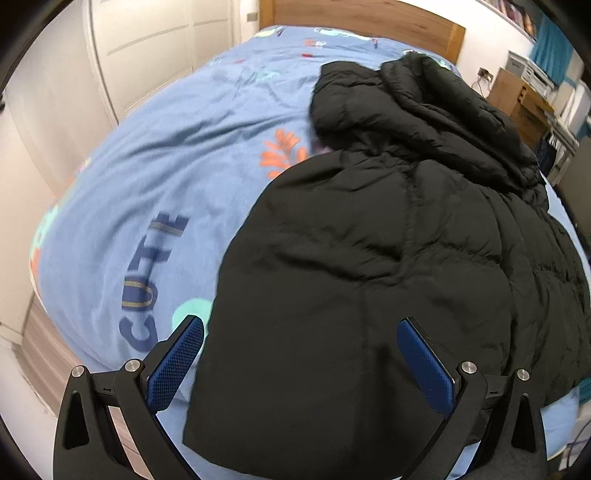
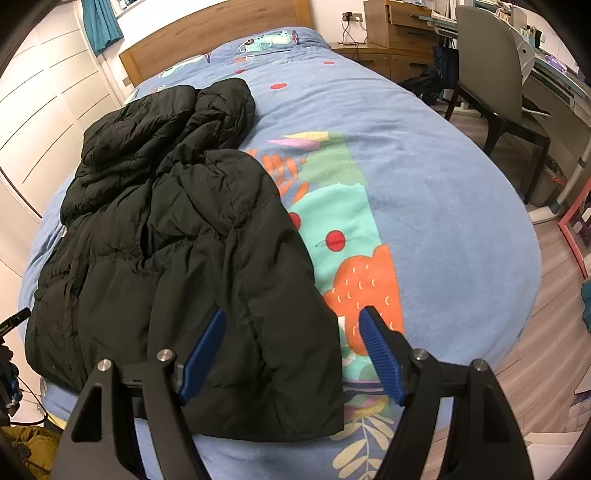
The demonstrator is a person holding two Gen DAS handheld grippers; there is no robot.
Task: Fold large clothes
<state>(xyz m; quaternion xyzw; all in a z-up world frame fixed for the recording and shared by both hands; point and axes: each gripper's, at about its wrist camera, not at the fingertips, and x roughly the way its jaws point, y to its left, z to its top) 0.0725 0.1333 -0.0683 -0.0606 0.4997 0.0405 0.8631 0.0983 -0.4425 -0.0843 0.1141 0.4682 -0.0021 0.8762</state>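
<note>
A large black puffer jacket (image 1: 388, 258) lies spread on the bed (image 1: 166, 177), over a blue cover with cartoon prints and the word "CUTE" in dark letters. The hood (image 2: 166, 122) of the jacket is at the far end, toward the wooden headboard (image 2: 207, 40), and the hem hangs a little over the near edge of the bed. The front panels are laid one over the other, so the jacket looks partly folded along its length, with many wrinkles in the middle.

The left gripper (image 1: 301, 332) is released: its two blue pads stand wide apart, above the near part of the jacket, and no cloth is between them. The left pad is over the edge of the jacket, beside the blue cover, and the right pad is over the black fabric.

The right gripper (image 2: 293, 325) is also released, with the jaws wide apart. Its left pad is over the jacket near the hem, and its right pad is over the orange print on the cover, just beside the jacket's side edge. If the pads touch the fabric, I cannot tell.

On the far side of the bed from the jacket stand a grey chair (image 2: 491, 70) and a desk (image 2: 554, 88). Beside the headboard there is a wooden cabinet (image 2: 399, 26) and a teal curtain (image 2: 101, 22).
</note>
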